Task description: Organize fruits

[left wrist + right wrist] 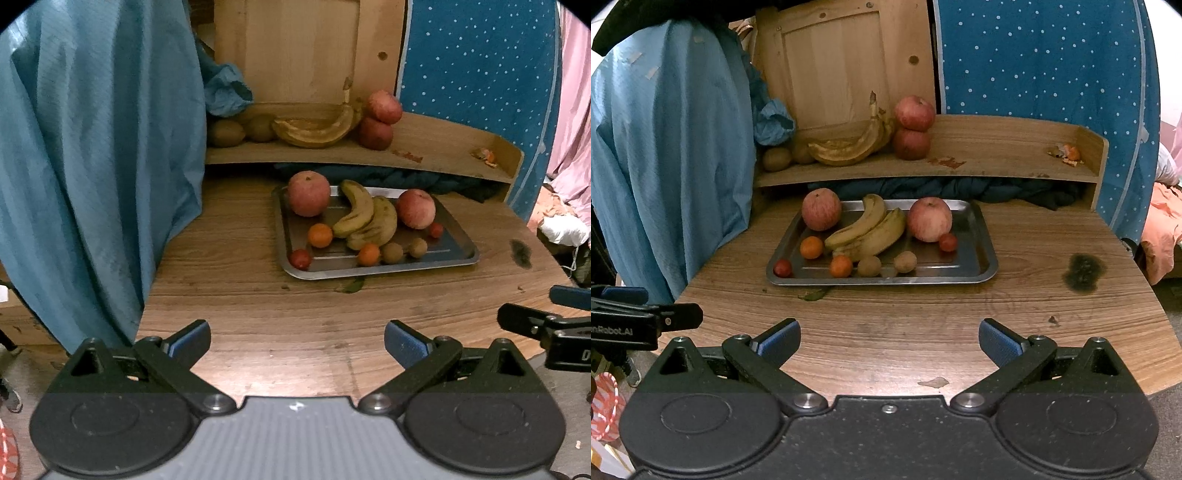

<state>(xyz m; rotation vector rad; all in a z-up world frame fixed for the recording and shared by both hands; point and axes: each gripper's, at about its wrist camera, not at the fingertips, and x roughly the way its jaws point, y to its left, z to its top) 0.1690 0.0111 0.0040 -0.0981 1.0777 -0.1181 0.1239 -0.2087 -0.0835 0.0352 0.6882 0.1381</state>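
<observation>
A metal tray [988,258] [467,247] sits mid-table holding two apples [821,209] [930,219], two bananas [871,230] [364,216], two small oranges [811,247] [320,235], two kiwis [869,266], and two cherry tomatoes [782,268]. On the wooden shelf [997,147] behind lie two stacked apples [914,112], a brown banana bunch [849,147] and kiwis [776,158]. My left gripper [297,341] and right gripper [889,341] both hover open and empty over the table's near edge, well short of the tray.
Blue cloth [92,166] hangs at the left beside the table. A dotted blue fabric wall [1052,55] stands behind the shelf. Orange peel [1067,152] lies at the shelf's right end. A dark stain [1084,273] marks the table right of the tray.
</observation>
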